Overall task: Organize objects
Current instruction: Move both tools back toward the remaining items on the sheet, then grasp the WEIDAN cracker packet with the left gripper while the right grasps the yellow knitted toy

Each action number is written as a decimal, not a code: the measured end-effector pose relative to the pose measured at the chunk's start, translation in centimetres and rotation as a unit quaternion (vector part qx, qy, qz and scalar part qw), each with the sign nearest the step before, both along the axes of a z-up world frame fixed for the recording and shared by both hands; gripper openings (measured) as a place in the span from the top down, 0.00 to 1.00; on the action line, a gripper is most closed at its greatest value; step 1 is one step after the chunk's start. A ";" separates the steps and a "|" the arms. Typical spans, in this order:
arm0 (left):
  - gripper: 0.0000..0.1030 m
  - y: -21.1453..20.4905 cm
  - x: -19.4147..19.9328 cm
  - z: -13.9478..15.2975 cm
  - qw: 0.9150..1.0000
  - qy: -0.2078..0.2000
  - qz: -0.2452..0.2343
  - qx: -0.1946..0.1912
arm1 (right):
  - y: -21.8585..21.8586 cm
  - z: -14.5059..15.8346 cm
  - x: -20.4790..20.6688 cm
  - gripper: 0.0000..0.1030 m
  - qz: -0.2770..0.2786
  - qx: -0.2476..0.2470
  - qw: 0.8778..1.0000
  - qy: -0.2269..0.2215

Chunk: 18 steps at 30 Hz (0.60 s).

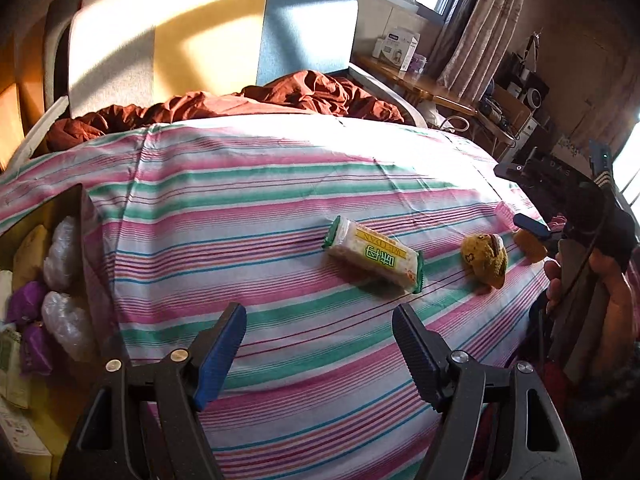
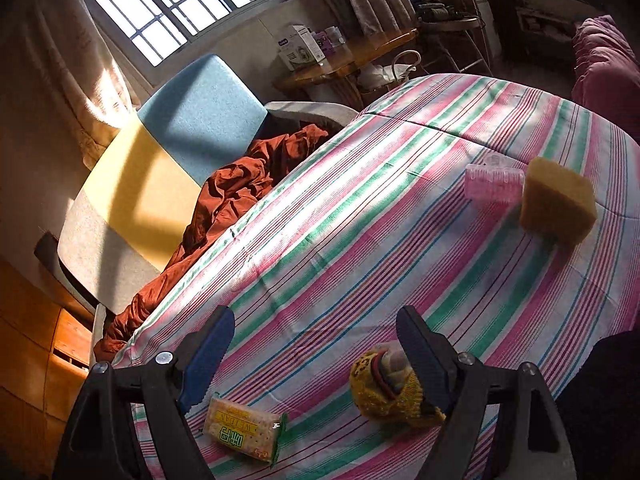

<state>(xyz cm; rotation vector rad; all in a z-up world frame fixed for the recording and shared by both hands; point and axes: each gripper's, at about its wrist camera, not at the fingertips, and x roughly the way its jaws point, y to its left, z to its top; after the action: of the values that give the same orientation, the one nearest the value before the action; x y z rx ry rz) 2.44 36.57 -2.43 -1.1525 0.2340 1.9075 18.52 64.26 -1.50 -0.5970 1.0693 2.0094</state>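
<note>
Pink-green striped sheet (image 1: pixel 256 208), yellow sponge (image 2: pixel 558 208)

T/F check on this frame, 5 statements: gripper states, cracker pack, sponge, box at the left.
1. The left gripper is open with nothing between its fingers. True.
2. The cracker pack lies inside the cardboard box. False: it lies on the striped sheet, apart from the box.
3. The yellow sponge sits beside the pink plastic piece. True.
4. The right gripper is shut on the yellow plush toy. False: its jaws stand open, and the toy lies on the sheet by one finger.
5. The box is empty. False: it holds clear and purple wrapped items.
</note>
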 end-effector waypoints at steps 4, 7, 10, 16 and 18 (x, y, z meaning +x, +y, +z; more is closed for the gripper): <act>0.26 4.1 -1.1 -2.4 0.998 -0.056 0.014 -0.013 | 0.7 -0.9 0.5 0.11 -0.017 -0.017 1.000 -0.017; 0.25 6.5 -1.6 -3.3 0.997 -0.076 0.020 -0.016 | 0.8 -1.3 0.1 0.11 -0.012 -0.024 0.999 -0.036; 0.16 8.6 -2.0 -4.0 0.996 -0.087 0.028 -0.020 | 0.9 -1.7 -0.1 0.09 -0.013 -0.029 0.998 -0.058; 0.11 11.8 -3.5 -5.7 0.992 -0.103 0.067 -0.035 | 1.2 -1.7 0.6 0.00 -0.023 -0.038 0.998 -0.034; 0.08 12.7 -3.7 -5.8 0.991 -0.096 0.080 -0.037 | 1.4 -1.9 0.6 0.00 -0.024 -0.048 0.998 -0.029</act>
<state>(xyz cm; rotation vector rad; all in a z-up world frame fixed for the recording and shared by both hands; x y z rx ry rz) -1.27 49.22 -8.19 -1.4320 0.1100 1.9243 19.17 65.64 -3.38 -0.6688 1.1405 1.8960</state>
